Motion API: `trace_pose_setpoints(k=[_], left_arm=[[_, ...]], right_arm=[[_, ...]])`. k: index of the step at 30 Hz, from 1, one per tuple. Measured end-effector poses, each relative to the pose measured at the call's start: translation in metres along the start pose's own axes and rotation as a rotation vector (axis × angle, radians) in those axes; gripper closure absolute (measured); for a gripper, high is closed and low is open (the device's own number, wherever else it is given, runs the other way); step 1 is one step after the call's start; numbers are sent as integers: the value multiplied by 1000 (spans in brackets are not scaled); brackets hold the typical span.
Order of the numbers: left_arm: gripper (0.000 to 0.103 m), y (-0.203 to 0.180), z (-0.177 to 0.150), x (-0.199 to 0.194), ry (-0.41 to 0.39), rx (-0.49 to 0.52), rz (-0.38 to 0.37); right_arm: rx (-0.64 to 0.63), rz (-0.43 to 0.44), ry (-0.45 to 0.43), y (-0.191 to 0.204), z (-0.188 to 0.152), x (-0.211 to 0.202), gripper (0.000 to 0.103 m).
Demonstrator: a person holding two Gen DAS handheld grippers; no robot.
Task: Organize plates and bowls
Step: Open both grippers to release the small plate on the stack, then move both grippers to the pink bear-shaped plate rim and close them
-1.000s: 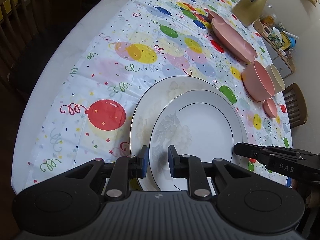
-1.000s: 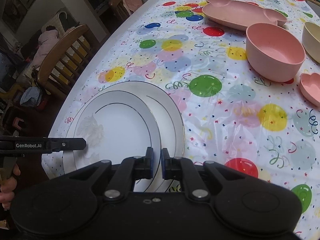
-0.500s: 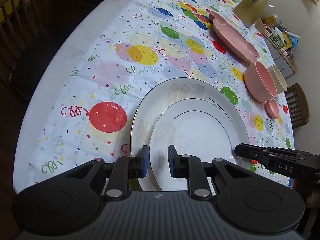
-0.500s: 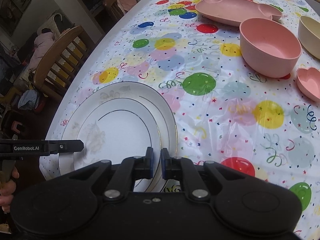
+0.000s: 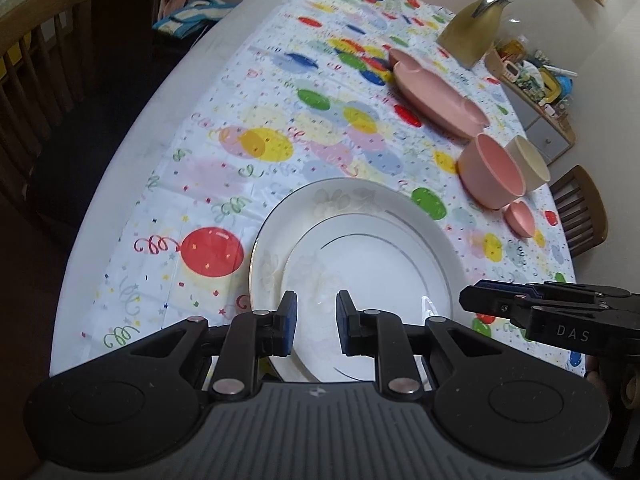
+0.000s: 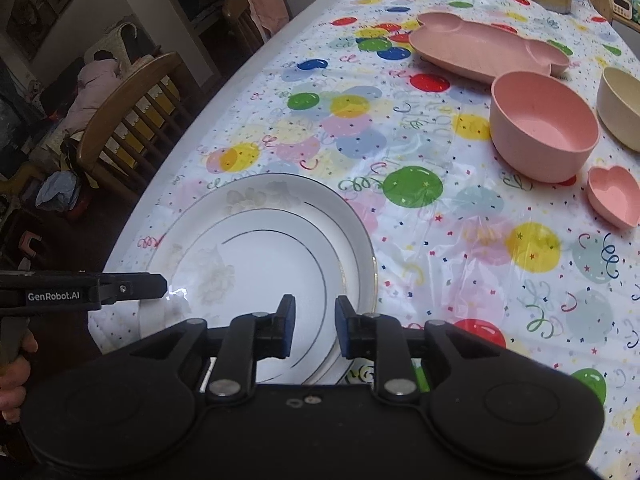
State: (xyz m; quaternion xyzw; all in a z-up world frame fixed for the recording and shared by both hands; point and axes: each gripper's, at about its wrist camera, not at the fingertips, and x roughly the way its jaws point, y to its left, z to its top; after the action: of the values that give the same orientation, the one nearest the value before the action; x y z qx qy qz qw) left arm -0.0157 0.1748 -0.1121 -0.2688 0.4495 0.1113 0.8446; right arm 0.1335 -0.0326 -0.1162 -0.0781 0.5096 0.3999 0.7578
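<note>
Two white plates with silver rings are stacked near the table's front edge, the small plate (image 5: 372,268) (image 6: 256,264) lying inside the large plate (image 5: 344,196) (image 6: 280,190). My left gripper (image 5: 317,320) (image 6: 156,284) hovers over their left side with a narrow gap between its pads and nothing in it. My right gripper (image 6: 316,324) (image 5: 468,302) is above their right rim. Its jaws are opening, and no pad presses on a plate. Further back stand a pink bowl (image 6: 544,128), a cream bowl (image 6: 624,104), a pink heart dish (image 6: 614,196) and a pink divided plate (image 6: 488,44).
A balloon-print cloth (image 5: 224,160) covers the round table. A yellow jug (image 5: 476,28) and a cluttered box (image 5: 532,76) stand at the far side. Wooden chairs (image 6: 132,112) (image 5: 580,212) ring the table. A hand (image 6: 16,364) holds the left gripper's handle.
My right gripper's jaws, nearly shut before, have parted. My left gripper has risen and drawn back from the plates. The small plate now lies more centred on the large one.
</note>
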Motion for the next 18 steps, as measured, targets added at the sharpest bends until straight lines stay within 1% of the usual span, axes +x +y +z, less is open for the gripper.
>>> trace_pose_setpoints(k=[4,10,13,15,16,17,18], left_arm=[[83,-11,1,-17,-41,34,-11],[83,-29,4,-41,-107,95,-24],[82,-38,6,-51,-132,124,-34],[81,-45,9,-57,-149,145,-41],[81,-49,10,-59,-156,153,-44],[78,-52,11,-61,-164,161,-45],[75,-55,13,-63,-173,170,-47]], right_arm=[[-30,2,-35,11,1,-16,74],[-60,-5,-111,25,2,-47,65],[-71,-13,-151,30,3,-62,56],[-78,-22,-177,34,2,-72,47],[-81,-27,-190,35,2,-77,45],[-82,-31,-203,36,2,-81,40],[-83,-34,-217,37,3,-87,38]])
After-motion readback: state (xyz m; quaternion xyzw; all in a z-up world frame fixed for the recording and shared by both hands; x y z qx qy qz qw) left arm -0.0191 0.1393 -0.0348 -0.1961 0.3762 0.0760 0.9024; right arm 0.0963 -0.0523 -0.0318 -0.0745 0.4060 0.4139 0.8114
